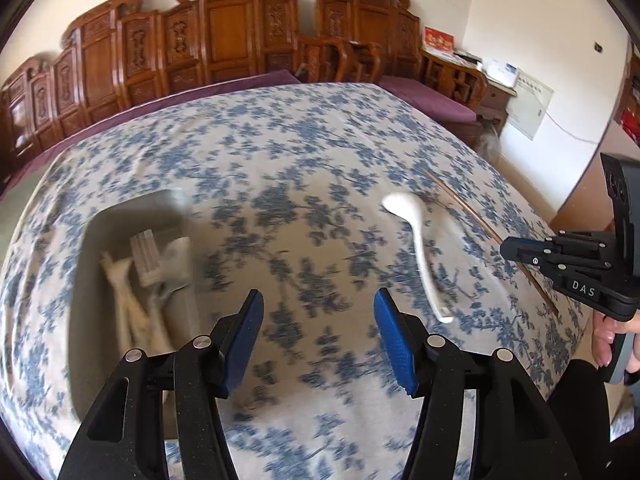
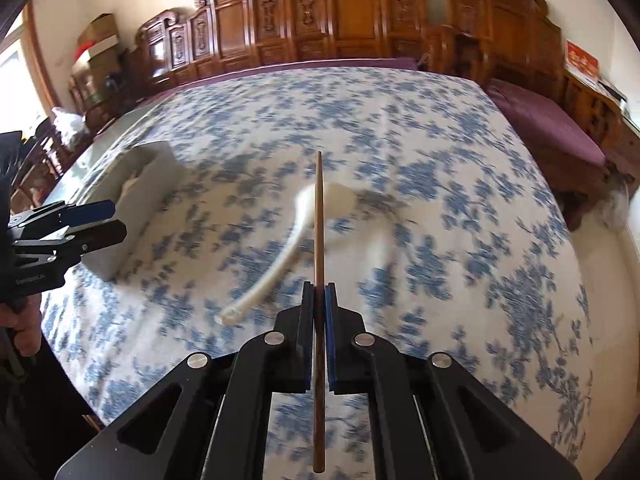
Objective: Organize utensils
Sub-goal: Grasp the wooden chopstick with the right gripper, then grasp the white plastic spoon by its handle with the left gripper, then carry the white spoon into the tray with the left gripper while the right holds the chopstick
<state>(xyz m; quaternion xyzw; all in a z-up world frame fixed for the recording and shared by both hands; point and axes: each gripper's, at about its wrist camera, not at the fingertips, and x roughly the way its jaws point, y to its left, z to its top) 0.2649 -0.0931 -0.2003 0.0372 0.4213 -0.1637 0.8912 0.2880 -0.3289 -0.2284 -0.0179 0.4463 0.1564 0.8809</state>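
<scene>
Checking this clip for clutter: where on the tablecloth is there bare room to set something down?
The tablecloth is bare from the organizer tray to the white spoon, and across its whole far half. Crowded: inside the tray, with its utensils, and the right edge, by the spoon and chopstick.

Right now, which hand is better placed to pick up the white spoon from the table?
Left. The left gripper is open and empty, with the white spoon lying just ahead. The right gripper is shut on a chopstick.
</scene>
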